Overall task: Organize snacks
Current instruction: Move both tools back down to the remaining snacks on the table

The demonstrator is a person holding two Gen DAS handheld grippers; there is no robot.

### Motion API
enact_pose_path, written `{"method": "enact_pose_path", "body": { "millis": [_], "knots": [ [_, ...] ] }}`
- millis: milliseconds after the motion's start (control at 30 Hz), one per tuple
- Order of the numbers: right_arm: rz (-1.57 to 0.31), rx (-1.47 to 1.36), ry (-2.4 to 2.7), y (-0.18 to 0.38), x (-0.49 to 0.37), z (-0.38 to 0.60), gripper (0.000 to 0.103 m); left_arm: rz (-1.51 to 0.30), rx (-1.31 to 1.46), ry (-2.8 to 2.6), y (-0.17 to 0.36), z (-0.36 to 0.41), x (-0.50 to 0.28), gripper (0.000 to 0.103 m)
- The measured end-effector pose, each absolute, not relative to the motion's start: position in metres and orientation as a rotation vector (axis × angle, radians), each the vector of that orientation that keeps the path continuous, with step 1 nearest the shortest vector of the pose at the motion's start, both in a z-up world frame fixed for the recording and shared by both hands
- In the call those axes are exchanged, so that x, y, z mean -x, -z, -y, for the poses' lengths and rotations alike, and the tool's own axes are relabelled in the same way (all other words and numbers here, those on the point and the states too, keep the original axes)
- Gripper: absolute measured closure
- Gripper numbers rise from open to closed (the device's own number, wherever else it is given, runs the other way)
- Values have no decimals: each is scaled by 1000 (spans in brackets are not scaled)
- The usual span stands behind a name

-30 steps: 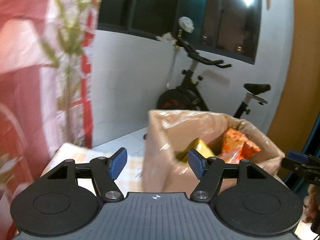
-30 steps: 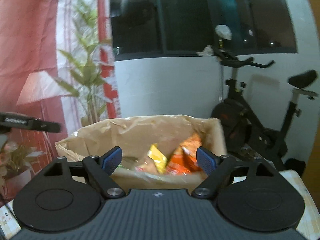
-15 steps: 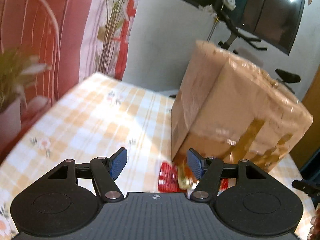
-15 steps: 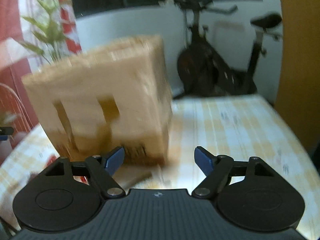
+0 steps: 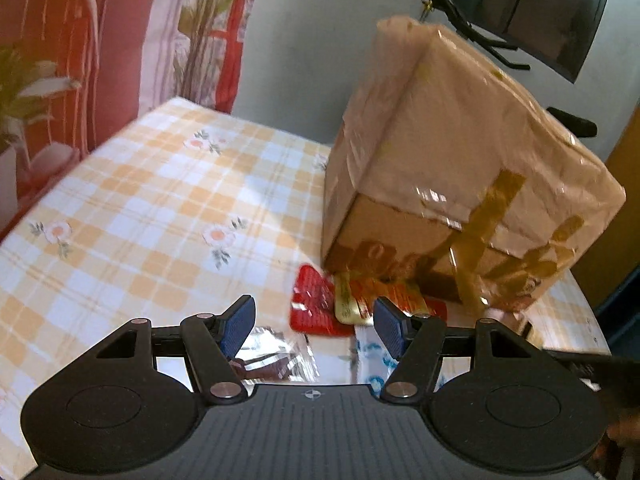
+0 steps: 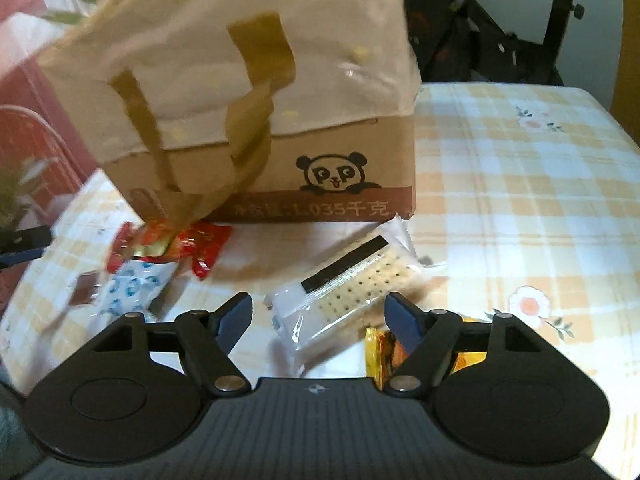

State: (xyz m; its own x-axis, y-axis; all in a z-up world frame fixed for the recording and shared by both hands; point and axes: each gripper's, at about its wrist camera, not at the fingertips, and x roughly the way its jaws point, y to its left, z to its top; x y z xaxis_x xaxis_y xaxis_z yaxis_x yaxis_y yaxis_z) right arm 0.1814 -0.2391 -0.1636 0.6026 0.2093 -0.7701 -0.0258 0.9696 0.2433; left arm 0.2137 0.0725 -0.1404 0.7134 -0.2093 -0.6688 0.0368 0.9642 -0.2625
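A taped cardboard box (image 5: 460,176) with a panda print (image 6: 332,172) stands on the checked tablecloth (image 5: 140,208). In front of it lie loose snacks: a red-and-gold packet (image 5: 320,304), also in the right wrist view (image 6: 188,244), a white-and-blue packet (image 6: 128,288), a silver-and-brown wrapper (image 5: 272,356), a clear cracker pack (image 6: 352,284) and a gold packet (image 6: 384,352). My left gripper (image 5: 312,324) is open and empty above the silver wrapper and red packet. My right gripper (image 6: 318,316) is open and empty over the cracker pack.
An exercise bike (image 6: 500,36) stands behind the table to the right. A red floral curtain (image 5: 80,40) and plants (image 5: 24,80) are at the left. The cloth (image 6: 520,160) stretches to the right of the box.
Both grippers have dropped from looking into the open box top to low in front of it. The loose snacks on the cloth have come into view. Both stay open.
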Motion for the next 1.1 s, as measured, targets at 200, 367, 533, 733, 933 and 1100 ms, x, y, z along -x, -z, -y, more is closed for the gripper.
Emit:
{"method": "enact_pose_path", "body": {
  "millis": [200, 367, 533, 733, 933, 1100],
  "knots": [
    [-940, -226, -56, 171, -202, 232, 10, -806, 202, 166, 151, -58, -211, 37],
    [-922, -185, -47, 173, -199, 224, 9, -814, 177, 183, 154, -51, -209, 38],
    [-909, -82, -170, 173, -181, 210, 26, -818, 183, 180, 155, -52, -209, 38],
    [-910, 63, -311, 174, -150, 194, 26, -825, 185, 184, 156, -51, -210, 38],
    [-968, -211, -215, 166, -172, 225, 26, -824, 182, 195, 158, -50, -208, 38],
    [-949, -319, -11, 154, -198, 235, 17, -822, 191, 202, 161, -52, -207, 38]
  ]
}}
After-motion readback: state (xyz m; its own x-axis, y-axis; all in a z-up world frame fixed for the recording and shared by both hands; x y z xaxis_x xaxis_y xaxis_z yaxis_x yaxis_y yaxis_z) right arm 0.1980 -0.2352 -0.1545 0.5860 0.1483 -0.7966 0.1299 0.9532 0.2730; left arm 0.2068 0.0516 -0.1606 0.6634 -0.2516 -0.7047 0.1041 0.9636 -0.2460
